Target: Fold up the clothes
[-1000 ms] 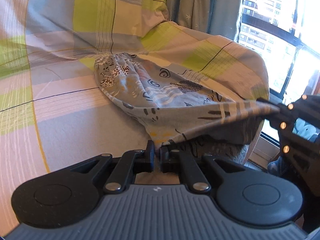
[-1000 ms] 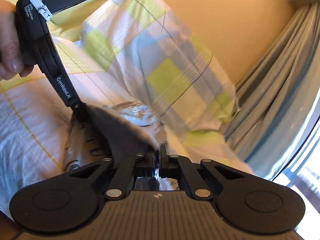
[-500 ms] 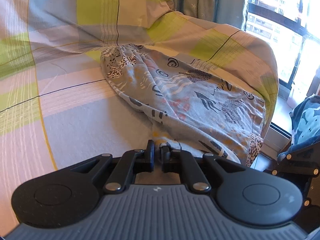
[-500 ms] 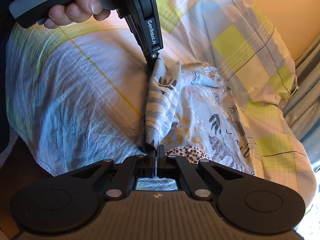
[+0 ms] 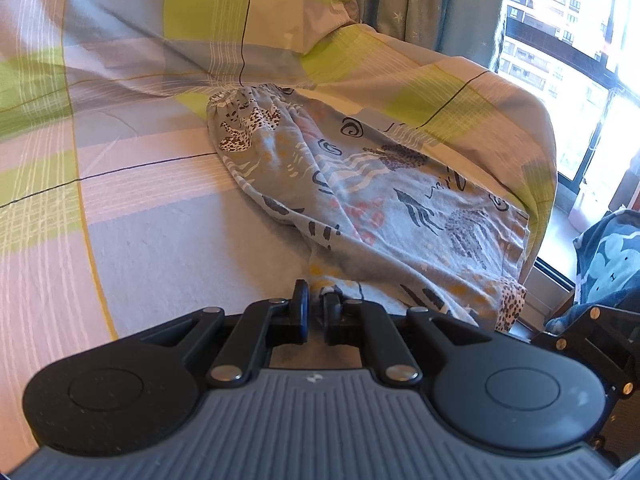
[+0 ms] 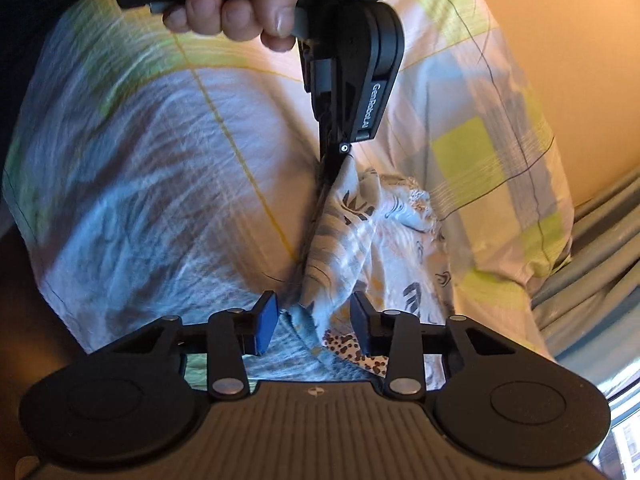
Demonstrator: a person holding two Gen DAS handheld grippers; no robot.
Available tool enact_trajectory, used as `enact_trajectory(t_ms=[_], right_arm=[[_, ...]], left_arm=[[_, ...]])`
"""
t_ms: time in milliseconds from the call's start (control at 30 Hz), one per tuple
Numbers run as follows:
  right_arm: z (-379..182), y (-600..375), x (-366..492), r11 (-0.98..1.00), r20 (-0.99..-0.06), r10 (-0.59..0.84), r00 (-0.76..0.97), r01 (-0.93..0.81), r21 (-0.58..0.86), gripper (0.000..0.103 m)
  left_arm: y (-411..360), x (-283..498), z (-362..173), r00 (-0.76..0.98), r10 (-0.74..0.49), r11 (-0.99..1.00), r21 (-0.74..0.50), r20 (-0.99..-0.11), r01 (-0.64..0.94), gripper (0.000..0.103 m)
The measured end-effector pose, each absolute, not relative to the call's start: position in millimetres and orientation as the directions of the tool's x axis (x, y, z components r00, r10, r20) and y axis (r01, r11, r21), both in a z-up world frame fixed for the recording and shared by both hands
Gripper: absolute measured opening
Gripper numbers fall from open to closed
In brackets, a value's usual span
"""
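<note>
Printed cotton shorts (image 5: 360, 184) lie on the bed (image 5: 140, 220), left claw (image 5: 316, 300) pinching their near hem, right claw (image 6: 314, 316) spread apart; whether folding or smoothing follows is unclear.

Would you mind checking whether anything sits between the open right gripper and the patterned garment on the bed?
Nothing visible does. The right gripper is open with the patterned garment lying directly between its fingers, while the left gripper holds another edge.

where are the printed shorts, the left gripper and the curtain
printed shorts (image 5: 360, 184): left wrist view, middle of the spread fabric
left gripper (image 5: 315, 312): left wrist view, gap between its fingertips, nipping the hem
curtain (image 5: 424, 4): left wrist view, grey folds beside the window
</note>
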State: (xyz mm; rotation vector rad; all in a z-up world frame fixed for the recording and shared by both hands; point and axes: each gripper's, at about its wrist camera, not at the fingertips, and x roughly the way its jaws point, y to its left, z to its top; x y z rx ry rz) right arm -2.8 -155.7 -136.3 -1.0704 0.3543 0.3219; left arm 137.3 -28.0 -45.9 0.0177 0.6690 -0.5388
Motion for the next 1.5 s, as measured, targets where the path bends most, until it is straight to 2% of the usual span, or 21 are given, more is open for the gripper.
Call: enact_trajectory(t_ms=[67,100,300,400,500,600,733,867,900,967,1000,1033,1133,1300,1400,1500], right_arm=[[-131.1,-158.5,4.0,0.491,-0.449,0.094,0.888,-0.434,-0.755,0.016],[-126.8,-160.1,5.6,0.519,-0.457,0.102,0.884,-0.439,-0.733,0.0],[-96.1,-171.0,1.5,0.661,-0.465,0.17,0.869,-0.451,-0.6,0.001],[-88.4,-174.9,-0.1,0.7,-0.489,0.194,0.85,-0.469,-0.538,0.001],[-83.5,-177.8,-2.5,0.73,-0.506,0.216,0.835,-0.482,-0.485,0.002],[-80.7,-170.2,-14.7,0.704,-0.5,0.272,0.822,-0.525,-0.479,0.003],[-84.7,-153.3,-26.0,0.639,-0.5,0.324,0.803,-0.575,-0.511,0.003],[-77.0,-160.3,-21.2,0.671,-0.527,0.332,0.783,-0.588,-0.451,0.004],[-74.9,-162.3,-19.9,0.68,-0.533,0.334,0.777,-0.591,-0.435,0.006],[-70.8,-166.2,-17.3,0.696,-0.546,0.339,0.766,-0.595,-0.402,0.016],[-64.0,-173.1,-17.9,0.72,-0.542,0.338,0.769,-0.582,-0.377,0.025],[-56.5,-180.8,-18.9,0.746,-0.536,0.337,0.774,-0.567,-0.35,0.027],[-36.2,-215.3,-17.2,0.833,-0.51,0.281,0.813,-0.471,-0.292,0.027],[-24.5,-289.2,18.3,0.95,-0.536,0.158,0.829,-0.276,-0.147,0.027],[-31.5,-324.6,52.8,0.977,-0.592,0.143,0.793,-0.21,-0.045,0.028],[-45.9,-337.8,79.7,0.976,-0.616,0.15,0.773,-0.215,-0.031,0.028]], left_arm=[[-27.0,137.9,-44.7,0.654,-0.467,0.866,-0.156,-0.596,0.476,0.009],[-28.2,136.9,-44.3,0.656,-0.462,0.866,-0.145,-0.597,0.478,0.009],[-20.8,129.0,-40.6,0.679,-0.427,0.883,-0.114,-0.597,0.455,0.017],[-17.2,117.4,-37.6,0.696,-0.398,0.888,-0.062,-0.598,0.455,0.019],[-18.5,99.4,-32.6,0.729,-0.358,0.881,0.048,-0.583,0.471,0.018],[-14.8,81.3,-28.1,0.745,-0.371,0.859,0.101,-0.555,0.503,0.019],[-0.8,76.3,-24.8,0.765,-0.349,0.877,0.098,-0.54,0.47,0.019],[8.6,77.0,-23.9,0.772,-0.336,0.897,0.068,-0.539,0.438,0.019],[8.0,78.1,-23.9,0.771,-0.34,0.897,0.061,-0.538,0.438,0.019],[5.2,79.6,-22.7,0.768,-0.36,0.891,0.049,-0.53,0.452,0.019],[3.0,80.1,-22.3,0.766,-0.37,0.887,0.047,-0.525,0.46,0.019],[-0.9,81.2,-22.1,0.766,-0.376,0.883,0.05,-0.521,0.467,0.019],[-10.4,85.7,-22.7,0.76,-0.409,0.871,0.033,-0.505,0.49,0.02],[-28.3,95.9,-27.1,0.744,-0.438,0.857,0.017,-0.504,0.516,0.021],[-43.8,104.2,-33.7,0.724,-0.426,0.848,0.04,-0.543,0.529,0.021],[-54.6,109.3,-45.4,0.709,-0.376,0.842,0.1,-0.596,0.53,0.021]])
